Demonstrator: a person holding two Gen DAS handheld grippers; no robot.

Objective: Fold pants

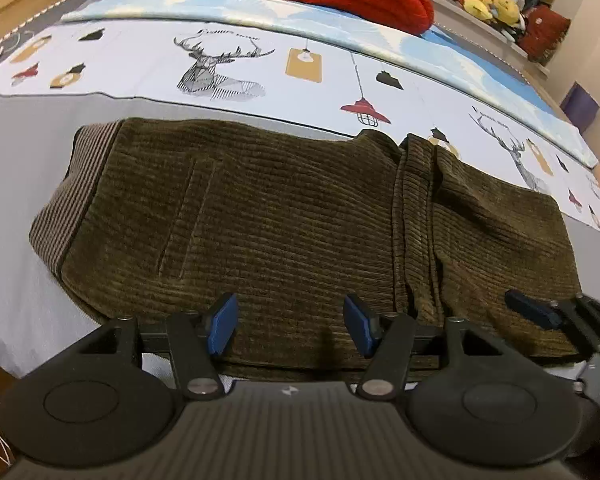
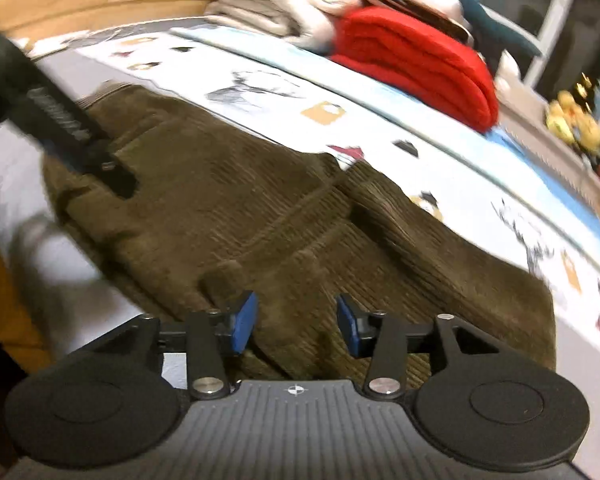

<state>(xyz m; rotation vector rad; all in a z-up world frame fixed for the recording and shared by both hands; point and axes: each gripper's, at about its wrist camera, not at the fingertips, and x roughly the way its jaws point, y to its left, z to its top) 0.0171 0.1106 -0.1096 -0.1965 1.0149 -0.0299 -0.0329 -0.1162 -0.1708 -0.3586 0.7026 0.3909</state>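
— Pants [image 1: 260, 216] first: where are they?

— Brown corduroy, flat on the bed sheet [image 1: 220, 60], waistband at nine o'clock, a bunched crease near two o'clock, legs seemingly already doubled over.

— And my tools?

— My left gripper [image 1: 290, 326] hovers wide at the near hem, holding nothing. My right gripper [image 2: 296, 326] gapes too, empty, over the near edge.

— Best approach?

— I'd pinch both layers squarely at the near edge, lift evenly, and smooth that crease before folding across.

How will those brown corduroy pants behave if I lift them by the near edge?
The brown corduroy pants are probably floppy: they already lie creased and layered. The ribbed pile likely grips well rather than slipping. The thick stacked fold suggests some weight, so the far side may sag or unfold.
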